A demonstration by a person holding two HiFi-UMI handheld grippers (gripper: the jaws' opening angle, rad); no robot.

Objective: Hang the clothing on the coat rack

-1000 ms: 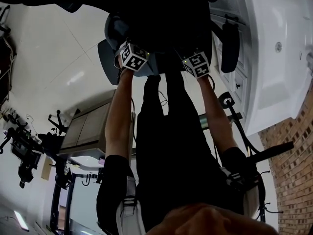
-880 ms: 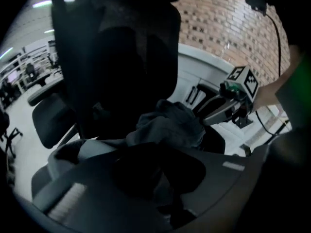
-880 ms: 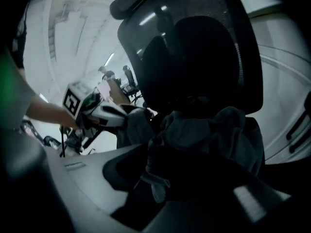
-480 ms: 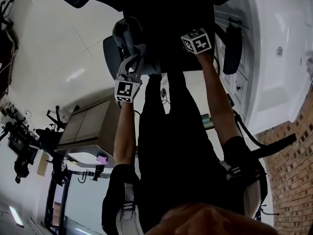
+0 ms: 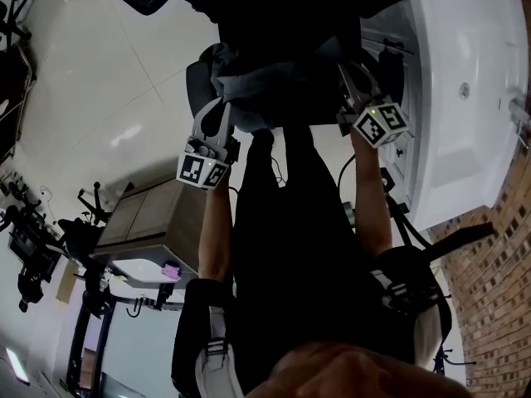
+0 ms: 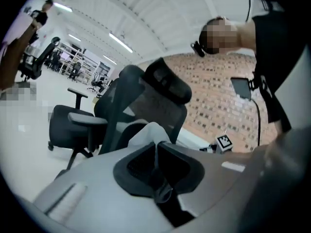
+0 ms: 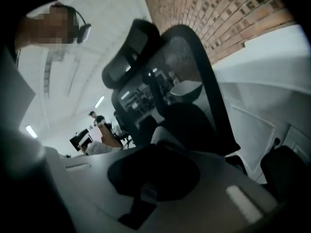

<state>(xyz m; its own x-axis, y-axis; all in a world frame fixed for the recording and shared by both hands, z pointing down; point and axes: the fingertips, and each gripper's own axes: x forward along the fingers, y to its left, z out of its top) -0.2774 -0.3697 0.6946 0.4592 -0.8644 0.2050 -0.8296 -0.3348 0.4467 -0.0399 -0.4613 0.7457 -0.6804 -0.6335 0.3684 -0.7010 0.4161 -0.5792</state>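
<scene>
A grey garment [image 5: 265,89] lies bunched on a black office chair [image 5: 192,85], high in the head view. My left gripper [image 5: 219,113] reaches into the garment's left side. In the left gripper view its jaws [image 6: 156,147] are closing, and the pads pinch a pale fold of the garment [image 6: 148,131]. My right gripper [image 5: 347,71] is at the garment's right side. Its jaws [image 7: 155,152] are also closing, and a grey fold [image 7: 167,136] shows at their dark tips. The coat rack is not in view.
A white cabinet [image 5: 465,98] stands at the right beside a brick wall [image 5: 498,264]. A wooden cabinet [image 5: 149,214] is at the lower left. The chair's mesh back [image 7: 184,67] rises just behind the jaws. Another office chair [image 6: 73,123] stands further off.
In the head view the left gripper dropped away from the chair first, then the right one rose and came down to the right. More of the grey garment now shows between them.
</scene>
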